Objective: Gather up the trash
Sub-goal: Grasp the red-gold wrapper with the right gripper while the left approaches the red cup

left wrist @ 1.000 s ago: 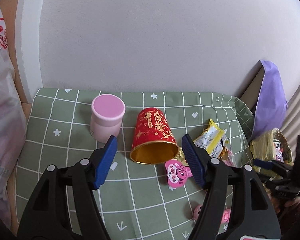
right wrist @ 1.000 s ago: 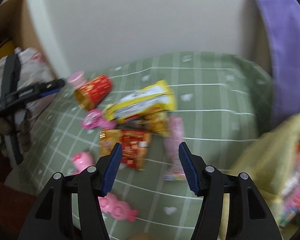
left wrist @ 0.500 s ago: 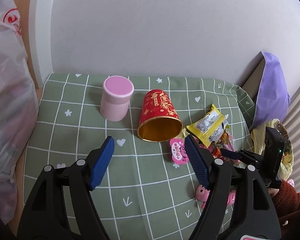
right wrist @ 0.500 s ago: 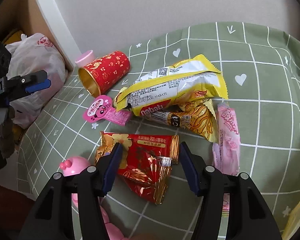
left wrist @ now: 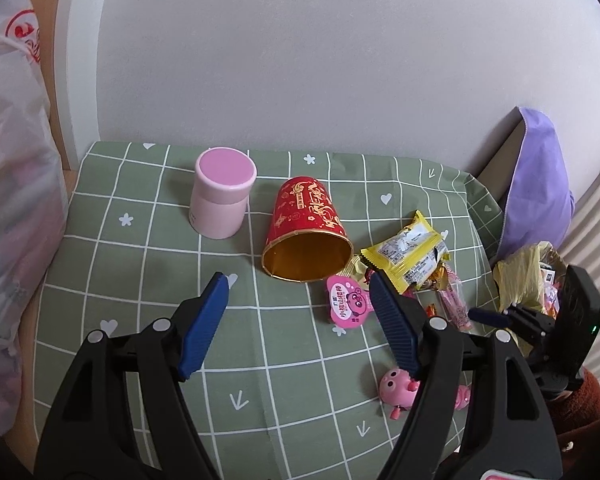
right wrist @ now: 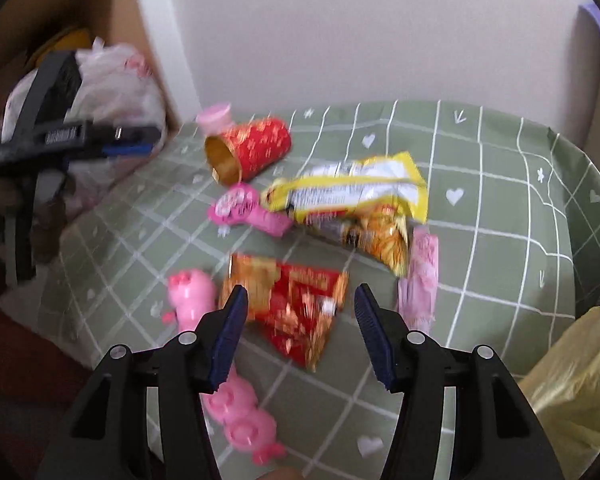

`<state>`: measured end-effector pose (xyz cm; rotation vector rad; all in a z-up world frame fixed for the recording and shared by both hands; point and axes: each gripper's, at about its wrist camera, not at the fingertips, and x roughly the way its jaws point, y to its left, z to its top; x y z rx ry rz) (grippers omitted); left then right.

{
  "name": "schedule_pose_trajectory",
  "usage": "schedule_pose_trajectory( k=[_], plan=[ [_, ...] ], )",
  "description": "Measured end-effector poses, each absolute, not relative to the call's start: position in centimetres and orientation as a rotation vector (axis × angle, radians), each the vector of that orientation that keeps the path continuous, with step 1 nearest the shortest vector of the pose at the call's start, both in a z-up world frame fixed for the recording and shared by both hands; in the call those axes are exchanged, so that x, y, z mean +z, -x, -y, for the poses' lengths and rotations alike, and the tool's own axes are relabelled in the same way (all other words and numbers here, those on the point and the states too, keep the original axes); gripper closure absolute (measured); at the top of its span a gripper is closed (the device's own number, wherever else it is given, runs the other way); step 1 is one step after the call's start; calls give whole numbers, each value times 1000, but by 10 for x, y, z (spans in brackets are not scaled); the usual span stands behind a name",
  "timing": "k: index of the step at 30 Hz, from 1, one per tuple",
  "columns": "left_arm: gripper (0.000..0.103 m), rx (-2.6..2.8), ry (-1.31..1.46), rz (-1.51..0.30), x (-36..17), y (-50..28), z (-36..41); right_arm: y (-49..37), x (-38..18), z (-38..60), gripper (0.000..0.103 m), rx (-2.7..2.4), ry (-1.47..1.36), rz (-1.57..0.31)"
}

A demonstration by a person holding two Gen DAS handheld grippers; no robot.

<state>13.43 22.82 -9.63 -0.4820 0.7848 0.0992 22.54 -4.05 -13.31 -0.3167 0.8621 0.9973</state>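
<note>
Right gripper (right wrist: 298, 330) over the red-and-gold wrapper (right wrist: 296, 304) on the green cloth (right wrist: 500, 216), jaws apart and just narrowing, nothing pinched yet. Left gripper (left wrist: 296, 324) wide too, empty, short of the tipped red cup (left wrist: 306, 236).

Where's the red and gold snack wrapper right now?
In the right wrist view the red and gold snack wrapper lies flat on the green checked cloth, just ahead of the open right gripper, between the pink pig toy and the pink sachet.
</note>
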Motion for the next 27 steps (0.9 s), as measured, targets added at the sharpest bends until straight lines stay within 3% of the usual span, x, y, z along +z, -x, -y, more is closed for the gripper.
schedule_pose_trajectory(
  k=[7,11,12,15,20,27],
  plan=[
    [34,102,475,-790,-96,-132,-220,-223,-160,13,50,1008,555,-817],
    [34,110,449,-801,-94,-129,-215,-238,-157,2,50,1049,459,-816],
    [34,114,441,-806,-94,-128,-214,-242,-156,0,53,1072,426,-831],
    [34,122,430,-815,-95,-126,-214,-251,-156,0,73,1112,338,-896],
    [34,128,445,-808,-95,-124,-218,-255,-150,8,77,1056,270,-928],
    [28,128,474,-764,-95,-148,-217,-239,-108,47,78,931,193,-834]
  ],
)
